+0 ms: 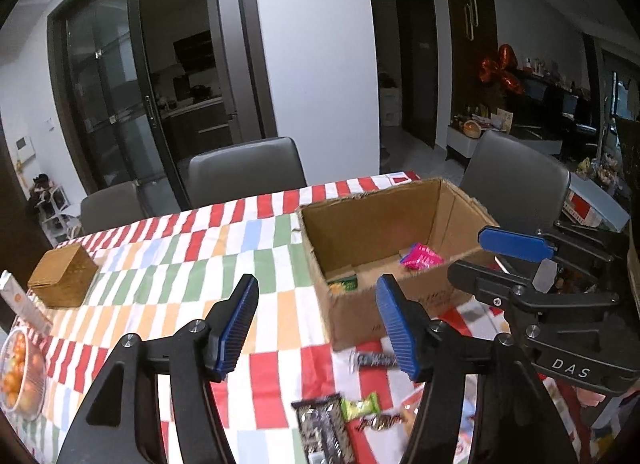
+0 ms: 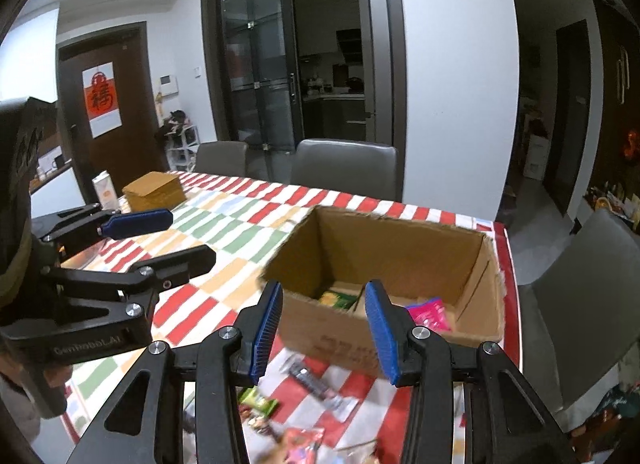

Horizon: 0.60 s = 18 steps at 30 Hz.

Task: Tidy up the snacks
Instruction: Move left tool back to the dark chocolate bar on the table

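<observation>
Crinkly foil wrappers (image 1: pixel 324 430) lie loose on the checked cloth (image 1: pixel 168 276) just below your left gripper (image 1: pixel 316 328); its ribbed blue pads are spread with nothing between them. Your right gripper (image 2: pixel 326 330) is also released and empty. Ahead of both sets of fingers, the open corrugated cardboard box (image 2: pixel 332 338) holds a glossy pink packet (image 2: pixel 430 314) and a green one (image 2: pixel 338 299).

Packets in box (image 2: pixel 384 328), more packets (image 2: pixel 312 380) before it
</observation>
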Available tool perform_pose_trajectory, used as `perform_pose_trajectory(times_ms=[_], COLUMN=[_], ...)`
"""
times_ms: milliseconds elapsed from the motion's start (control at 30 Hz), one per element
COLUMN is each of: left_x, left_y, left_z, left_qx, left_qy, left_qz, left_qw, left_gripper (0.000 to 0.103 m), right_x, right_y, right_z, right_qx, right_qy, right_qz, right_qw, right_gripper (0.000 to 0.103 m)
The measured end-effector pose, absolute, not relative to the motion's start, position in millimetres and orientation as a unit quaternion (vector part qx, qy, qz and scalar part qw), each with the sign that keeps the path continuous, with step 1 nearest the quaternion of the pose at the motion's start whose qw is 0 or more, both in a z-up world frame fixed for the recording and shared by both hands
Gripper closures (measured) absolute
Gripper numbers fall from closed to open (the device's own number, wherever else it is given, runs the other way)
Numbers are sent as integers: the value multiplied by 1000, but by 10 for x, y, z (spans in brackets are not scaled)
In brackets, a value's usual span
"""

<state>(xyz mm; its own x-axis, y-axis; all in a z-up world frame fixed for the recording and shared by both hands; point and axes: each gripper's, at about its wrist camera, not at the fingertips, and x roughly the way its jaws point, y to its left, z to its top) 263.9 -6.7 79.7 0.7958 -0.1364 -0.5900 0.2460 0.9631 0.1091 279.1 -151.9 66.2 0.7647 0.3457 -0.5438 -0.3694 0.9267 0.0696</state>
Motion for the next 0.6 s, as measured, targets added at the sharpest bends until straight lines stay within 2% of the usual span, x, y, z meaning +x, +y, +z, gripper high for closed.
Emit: perform_pose_trajectory(times_ms=[600], left_x=[1996], left_y=[161], left_z=[357], left_qx=[94], left_qy=[346], left_qz=[-78], left_qw=[930], left_gripper=[36], right_x=[2213], right_y=[-1181], right_z=[257], right_qx=[-68], right_qy=[330], right_qz=[238], right_qw=[911], right_gripper=[59])
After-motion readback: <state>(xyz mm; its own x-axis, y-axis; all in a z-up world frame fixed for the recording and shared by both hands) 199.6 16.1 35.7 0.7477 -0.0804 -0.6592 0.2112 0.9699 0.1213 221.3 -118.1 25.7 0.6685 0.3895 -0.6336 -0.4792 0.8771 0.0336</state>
